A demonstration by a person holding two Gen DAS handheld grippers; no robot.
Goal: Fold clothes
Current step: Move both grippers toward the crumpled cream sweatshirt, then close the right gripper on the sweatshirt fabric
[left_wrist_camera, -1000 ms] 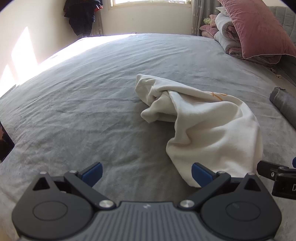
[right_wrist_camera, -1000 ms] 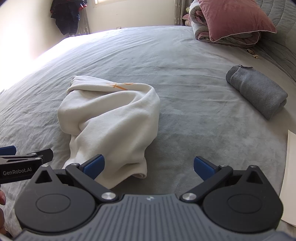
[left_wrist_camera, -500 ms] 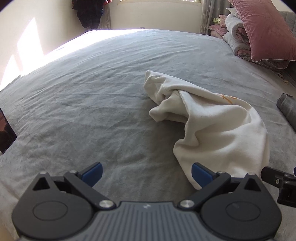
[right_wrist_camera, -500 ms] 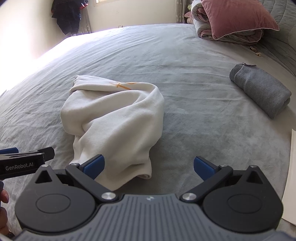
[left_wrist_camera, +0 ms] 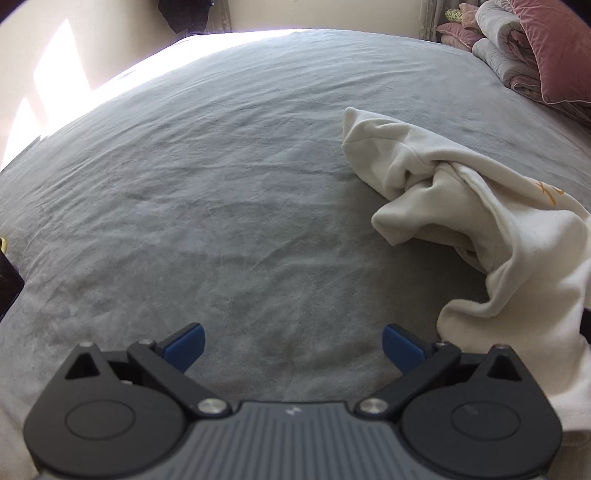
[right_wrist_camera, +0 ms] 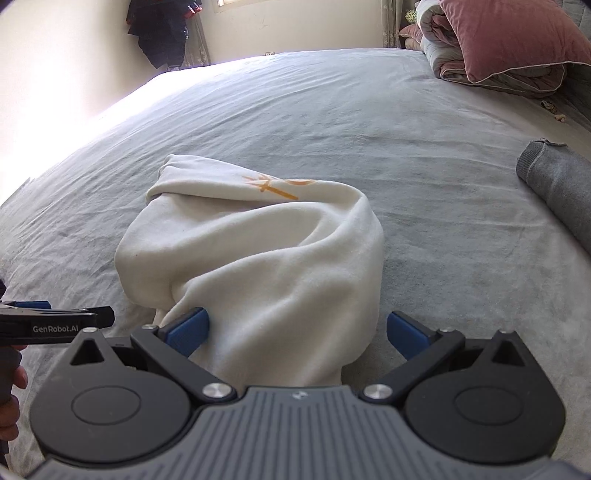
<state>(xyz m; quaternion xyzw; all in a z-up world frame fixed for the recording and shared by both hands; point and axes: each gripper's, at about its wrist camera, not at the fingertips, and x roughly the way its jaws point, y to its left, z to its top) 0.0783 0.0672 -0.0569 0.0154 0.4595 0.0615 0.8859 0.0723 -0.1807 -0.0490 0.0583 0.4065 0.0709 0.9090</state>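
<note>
A crumpled cream garment (right_wrist_camera: 258,254) with an orange print lies bunched on the grey bed (right_wrist_camera: 369,122). My right gripper (right_wrist_camera: 297,330) is open, and the garment's near end lies between its blue pads. In the left wrist view the same garment (left_wrist_camera: 480,206) sits at the right, its near edge just beside the right pad. My left gripper (left_wrist_camera: 293,349) is open over bare sheet with nothing between its fingers. The left gripper's side (right_wrist_camera: 55,323) shows at the left edge of the right wrist view.
A rolled grey garment (right_wrist_camera: 561,188) lies at the right of the bed. Pink pillow and folded quilts (right_wrist_camera: 509,44) are stacked at the far right. Dark clothes (right_wrist_camera: 162,26) hang at the far wall. A hand (right_wrist_camera: 9,398) shows at the left edge.
Both grippers have moved forward toward the garment. The right one now has the garment's near end between its open fingers; the left view has swung left, leaving the garment at its right.
</note>
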